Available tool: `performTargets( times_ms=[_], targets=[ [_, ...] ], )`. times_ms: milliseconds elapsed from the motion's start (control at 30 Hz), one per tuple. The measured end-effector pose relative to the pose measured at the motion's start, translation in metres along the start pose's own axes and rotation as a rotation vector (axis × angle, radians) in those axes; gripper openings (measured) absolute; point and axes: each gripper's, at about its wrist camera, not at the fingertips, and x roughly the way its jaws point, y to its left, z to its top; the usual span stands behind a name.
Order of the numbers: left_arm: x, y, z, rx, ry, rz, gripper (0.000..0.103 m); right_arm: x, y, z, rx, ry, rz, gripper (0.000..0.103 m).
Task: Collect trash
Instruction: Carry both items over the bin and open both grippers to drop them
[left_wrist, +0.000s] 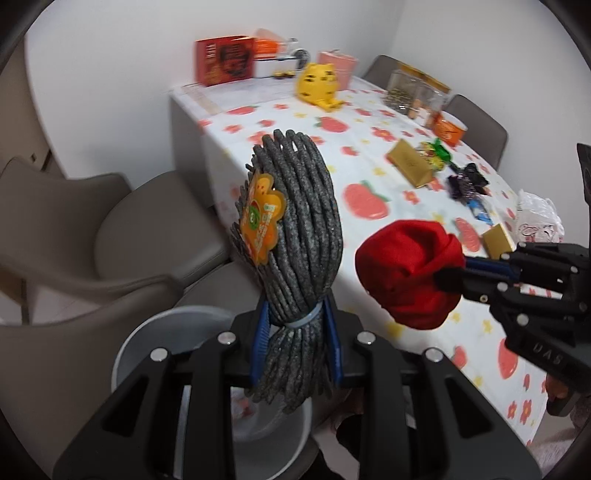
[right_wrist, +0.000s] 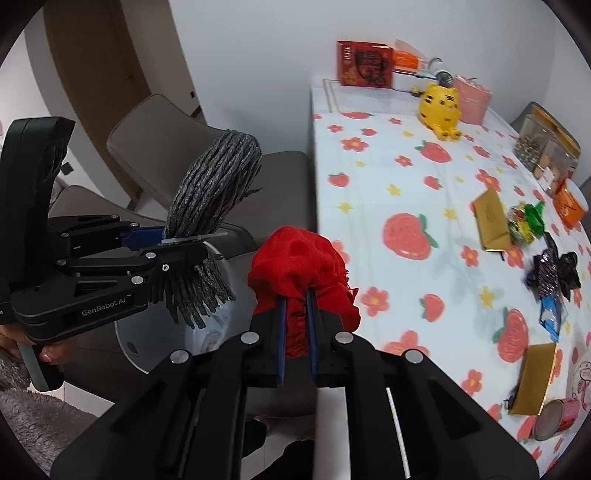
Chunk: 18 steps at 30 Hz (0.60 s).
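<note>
My left gripper (left_wrist: 295, 325) is shut on a grey bundle of cord (left_wrist: 299, 221) with an orange label, held upright above a white bin (left_wrist: 177, 332). The bundle (right_wrist: 214, 177) and left gripper (right_wrist: 181, 243) also show in the right wrist view, over the bin (right_wrist: 147, 343). My right gripper (right_wrist: 295, 302) is shut on a crumpled red cloth (right_wrist: 299, 258), held at the table's near edge beside the bin. In the left wrist view the red cloth (left_wrist: 406, 269) and right gripper (left_wrist: 454, 273) are to the right of the bundle.
The table (right_wrist: 406, 192) has a fruit-print cloth. On it lie gold boxes (right_wrist: 491, 221), candy wrappers (right_wrist: 524, 221), dark wrappers (right_wrist: 554, 273), a blue wrapper (right_wrist: 550, 314), a can (right_wrist: 554, 424), a yellow cat figure (right_wrist: 439, 107) and boxes at the far end. Beige chairs (left_wrist: 147, 229) stand beside the bin.
</note>
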Motion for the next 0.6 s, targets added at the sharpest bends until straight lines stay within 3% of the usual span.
performTargets(
  times_ms=[267, 600],
  targets=[
    [-0.041, 0.069, -0.048, -0.133, 0.005, 0.104, 0.027, 0.023, 0.084, 0.015, -0.151, 0.021, 0.128, 0.009],
    [-0.061, 0.097, -0.077, -0.201, 0.001, 0.140, 0.027, 0.035, 0.132, 0.019, -0.226, 0.062, 0.183, 0.014]
  ],
)
